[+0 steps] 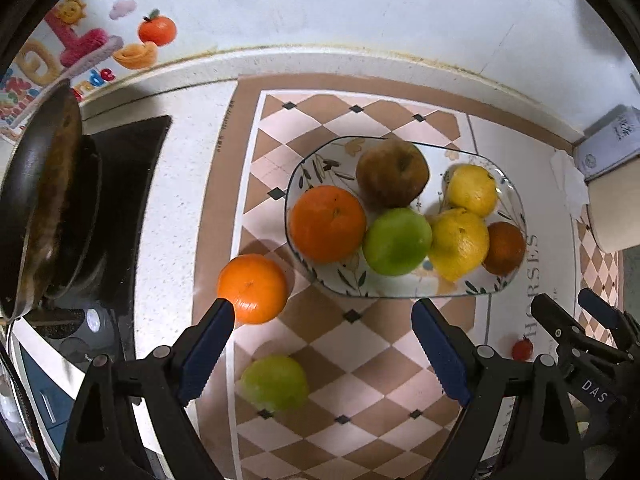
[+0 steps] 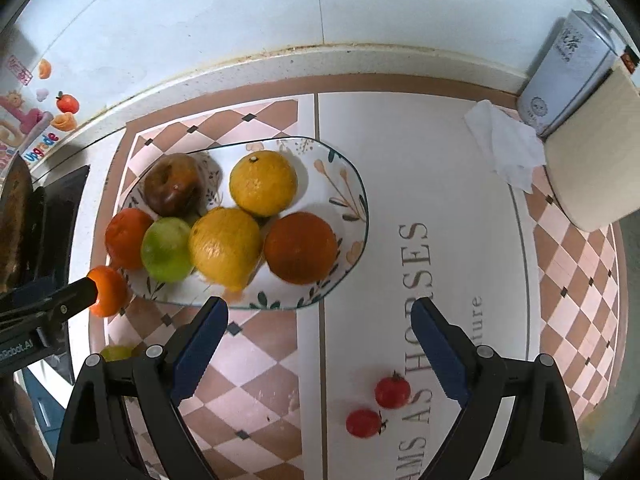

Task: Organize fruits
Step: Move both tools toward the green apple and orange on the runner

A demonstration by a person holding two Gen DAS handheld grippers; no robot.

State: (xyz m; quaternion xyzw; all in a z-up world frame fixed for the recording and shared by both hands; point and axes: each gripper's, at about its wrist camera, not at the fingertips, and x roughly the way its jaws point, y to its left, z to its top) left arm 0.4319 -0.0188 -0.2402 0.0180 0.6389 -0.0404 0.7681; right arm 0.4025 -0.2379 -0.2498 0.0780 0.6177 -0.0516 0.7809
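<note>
Nearest our lenses were our own blue-padded fingers: the left gripper (image 1: 323,320) hung released with its jaws spread wide, and the right gripper (image 2: 320,318) was likewise released and holding nothing. Between and beyond the left jaws lay a loose green apple (image 1: 275,382) on the checkered mat (image 1: 372,364), and a loose orange (image 1: 253,288) sat just beside the tip of our left finger (image 1: 218,322), near the plate but not on it. That floral plate (image 1: 308,168) already held six fruits: an orange, a green apple, a dark bruised apple (image 1: 392,172), two yellow citrus and a darker orange. Two small red fruits (image 2: 378,406) lay on the lettered part of the mat, in front of the right gripper. We judged the task well along, with the gathering step in hand and four pieces left outside. The next move seemed to call for bringing the left jaws round the loose orange, closing gently on its round skin, and setting it in a gap without nudging the crowded pile. Around us the pale speckled counter met a white tiled wall; a dark pan (image 1: 44,200) stood on the stove at left, a tin (image 2: 568,72) and crumpled tissue (image 2: 504,144) at right.
</note>
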